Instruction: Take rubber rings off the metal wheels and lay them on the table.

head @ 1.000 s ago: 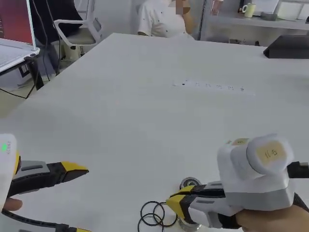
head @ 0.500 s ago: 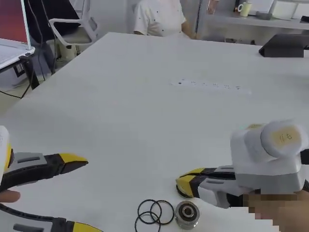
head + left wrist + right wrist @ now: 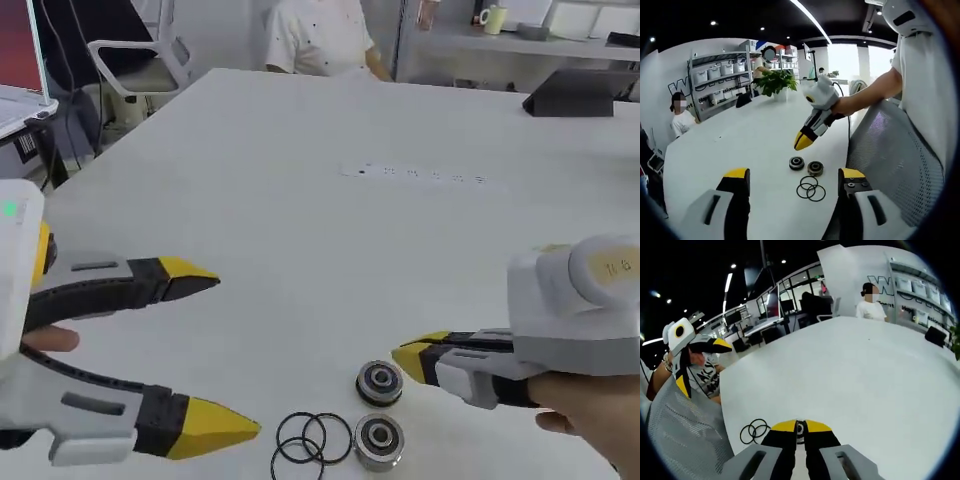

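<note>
Two small metal wheels (image 3: 380, 381) (image 3: 379, 438) stand side by side near the table's front edge, also seen as wheels (image 3: 796, 163) (image 3: 815, 167). Three thin black rubber rings (image 3: 312, 440) lie overlapping on the table just left of the nearer wheel, and appear as rings (image 3: 811, 189) and rings (image 3: 755, 431). My right gripper (image 3: 412, 358) is shut with nothing held, its yellow tips just right of the farther wheel; its own view shows its tips (image 3: 800, 426) together. My left gripper (image 3: 212, 355) stands wide open left of the rings, its jaws (image 3: 794, 175) apart and empty.
The white table (image 3: 300, 200) stretches far ahead. A person in a white shirt (image 3: 315, 35) sits at its far end, beside an office chair (image 3: 135, 60). A dark flat object (image 3: 575, 100) lies at the far right. A laptop (image 3: 15, 95) stands at the left edge.
The right gripper has drawn back to the right off the wheels, so both wheels now show. The left gripper has come further forward. The head camera has tilted down.
</note>
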### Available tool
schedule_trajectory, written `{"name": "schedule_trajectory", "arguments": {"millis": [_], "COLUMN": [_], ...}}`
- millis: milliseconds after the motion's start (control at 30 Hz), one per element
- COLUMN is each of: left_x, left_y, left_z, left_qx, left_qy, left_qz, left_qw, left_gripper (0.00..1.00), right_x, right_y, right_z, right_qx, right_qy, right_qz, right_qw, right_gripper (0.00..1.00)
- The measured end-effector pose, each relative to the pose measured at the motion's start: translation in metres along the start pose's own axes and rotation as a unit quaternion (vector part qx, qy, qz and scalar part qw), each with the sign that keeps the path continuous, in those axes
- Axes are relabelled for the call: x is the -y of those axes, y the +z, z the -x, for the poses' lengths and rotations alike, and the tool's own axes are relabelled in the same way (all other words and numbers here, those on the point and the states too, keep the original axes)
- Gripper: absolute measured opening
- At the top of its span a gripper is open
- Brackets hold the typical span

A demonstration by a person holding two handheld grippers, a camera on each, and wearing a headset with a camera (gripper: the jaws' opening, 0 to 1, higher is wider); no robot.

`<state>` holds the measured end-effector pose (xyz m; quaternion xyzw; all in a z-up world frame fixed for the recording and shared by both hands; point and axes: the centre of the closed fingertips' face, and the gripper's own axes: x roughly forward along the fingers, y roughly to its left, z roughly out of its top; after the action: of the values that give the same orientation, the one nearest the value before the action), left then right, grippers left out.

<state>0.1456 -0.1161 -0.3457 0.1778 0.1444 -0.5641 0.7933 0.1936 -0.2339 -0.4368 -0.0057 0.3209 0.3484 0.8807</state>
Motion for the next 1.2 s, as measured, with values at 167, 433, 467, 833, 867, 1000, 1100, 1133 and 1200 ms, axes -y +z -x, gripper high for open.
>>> {"name": "schedule_trajectory", "arguments": {"millis": [167,433,467,833,867,1000,1100,1133,1200], "left_x": [-0.004,-0.016,-0.017,-0.019,-0.02,-0.018,-0.014,-0.013,-0.011], "left_y": [0.014,0.038,0.04,0.051,0.051,0.044,0.034,0.031,0.021], "left_z": [-0.014,-0.04,-0.043,-0.08,-0.085,-0.1,-0.112,-0.115,-0.122], "left_qx": [0.002,0.01,0.009,0.008,0.009,0.003,-0.004,-0.005,-0.01], "left_qy": [-0.011,-0.024,-0.025,-0.056,-0.059,-0.072,-0.081,-0.083,-0.088], "left_qz": [-0.026,-0.066,-0.071,-0.096,-0.096,-0.096,-0.09,-0.091,-0.084], "left_qw": [0.9996,0.9975,0.9971,0.9938,0.9936,0.9928,0.9926,0.9924,0.9925], "left_gripper": [0.66,0.58,0.58,0.51,0.5,0.43,0.41,0.41,0.39], "right_x": [0.008,0.009,0.009,0.012,0.012,0.011,0.01,0.01,0.009], "right_y": [-0.012,-0.022,-0.023,-0.032,-0.033,-0.035,-0.036,-0.037,-0.037], "right_z": [-0.001,-0.002,-0.002,-0.004,-0.004,-0.005,-0.006,-0.006,-0.006], "right_qx": [-0.016,-0.033,-0.034,-0.047,-0.048,-0.051,-0.052,-0.053,-0.053], "right_qy": [-0.002,0.006,0.007,0.009,0.01,0.013,0.015,0.015,0.016], "right_qz": [-0.004,0.005,0.004,0.007,0.008,0.011,0.019,0.02,0.025], "right_qw": [0.9999,0.9994,0.9994,0.9988,0.9988,0.9985,0.9983,0.9983,0.9981], "right_gripper": [0.03,0.06,0.06,0.1,0.1,0.11,0.11,0.12,0.13]}}
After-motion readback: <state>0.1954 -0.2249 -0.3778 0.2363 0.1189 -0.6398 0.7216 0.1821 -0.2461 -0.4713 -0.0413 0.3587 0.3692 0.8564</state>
